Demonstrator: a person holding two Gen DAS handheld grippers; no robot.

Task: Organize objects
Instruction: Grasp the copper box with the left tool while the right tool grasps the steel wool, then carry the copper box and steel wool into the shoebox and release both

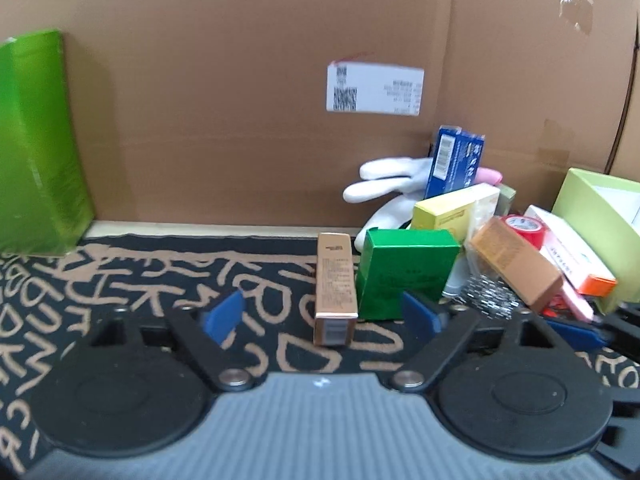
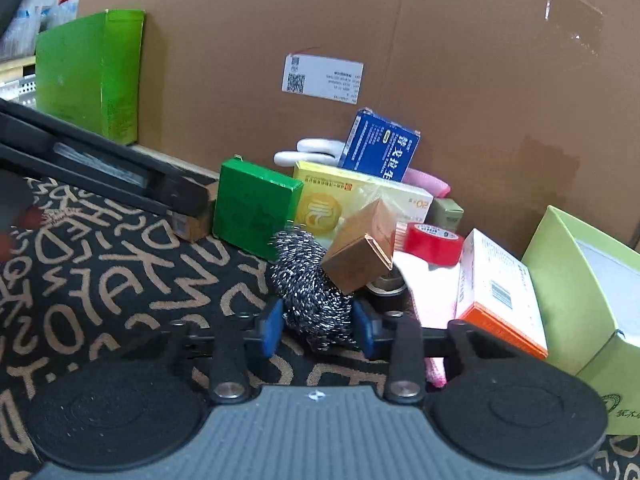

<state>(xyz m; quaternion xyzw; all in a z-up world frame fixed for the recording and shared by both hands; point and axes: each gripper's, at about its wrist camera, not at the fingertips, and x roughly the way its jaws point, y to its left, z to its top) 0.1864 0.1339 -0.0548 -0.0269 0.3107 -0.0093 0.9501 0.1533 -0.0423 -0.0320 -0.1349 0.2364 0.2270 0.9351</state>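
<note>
The right gripper [image 2: 316,326] has its blue pads on either flank of a steel scourer [image 2: 310,280], and they appear to press its springy coils, so it reads as clamped on the scourer. That grip makes sense: the scourer sits at the front edge of the pile, the easiest piece to pull free without toppling what leans behind it. A tan carton [image 2: 360,250] rests tilted against the scourer's top, so lifting the scourer could let that carton slide.

The left gripper [image 1: 322,314] has its jaws apart, straddling a slim gold box [image 1: 336,284] that lies flat on the patterned mat [image 1: 140,280] covering the counter. The pads stand clear of the box on both sides, so nothing is held yet. The box lies lengthwise along the gripper's line, which suits a pinch across its narrow width. A dark green box [image 1: 406,272] stands just beside it on the right, close to the right finger, which leaves little room there.

The scourer is a loose ball of shiny wire, likely light and squashy. The gold box is glossy, with small print on top and a barcode on its near end. Behind, the rest of the clutter heaps against a cardboard wall [image 1: 240,100], with a red tape roll [image 2: 434,240] among it.
</note>
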